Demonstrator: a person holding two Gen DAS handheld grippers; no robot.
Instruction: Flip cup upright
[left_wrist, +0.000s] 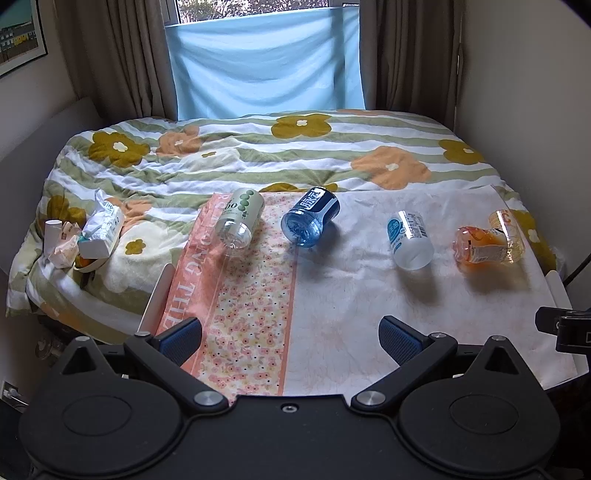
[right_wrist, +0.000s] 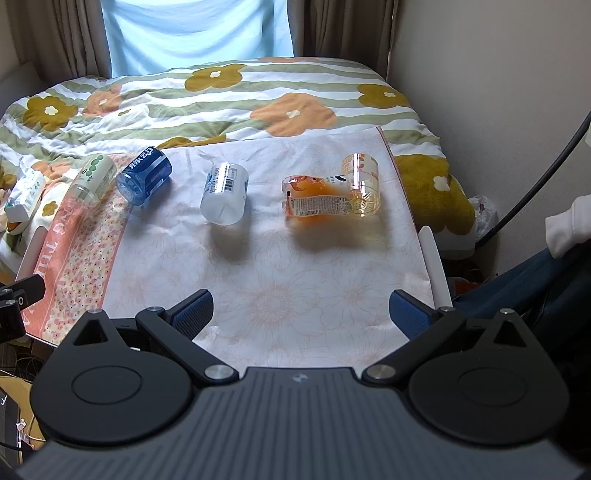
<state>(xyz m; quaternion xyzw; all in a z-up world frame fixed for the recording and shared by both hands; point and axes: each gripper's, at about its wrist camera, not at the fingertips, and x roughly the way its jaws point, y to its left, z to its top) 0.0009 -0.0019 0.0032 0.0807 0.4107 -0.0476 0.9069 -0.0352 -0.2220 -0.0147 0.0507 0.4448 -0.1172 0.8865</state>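
Several plastic cups lie on their sides in a row on a floral cloth (left_wrist: 351, 295) (right_wrist: 295, 266). From the left: a green-dotted clear cup (left_wrist: 239, 221) (right_wrist: 92, 179), a blue cup (left_wrist: 310, 216) (right_wrist: 144, 180), a clear white-labelled cup (left_wrist: 410, 240) (right_wrist: 224, 199), an orange cup (left_wrist: 480, 245) (right_wrist: 314, 199) and a yellow clear cup (left_wrist: 508, 230) (right_wrist: 362, 184) touching it. My left gripper (left_wrist: 290, 341) is open and empty at the cloth's near edge. My right gripper (right_wrist: 301, 314) is open and empty too, in front of the orange cup.
The cloth lies on a bed with a flowered, striped duvet (left_wrist: 258, 147). A tissue pack (left_wrist: 103, 229) and small clutter (left_wrist: 61, 242) sit at the left edge. Curtains and a blue sheet (left_wrist: 266, 62) hang behind. A wall (right_wrist: 498, 92) stands at the right.
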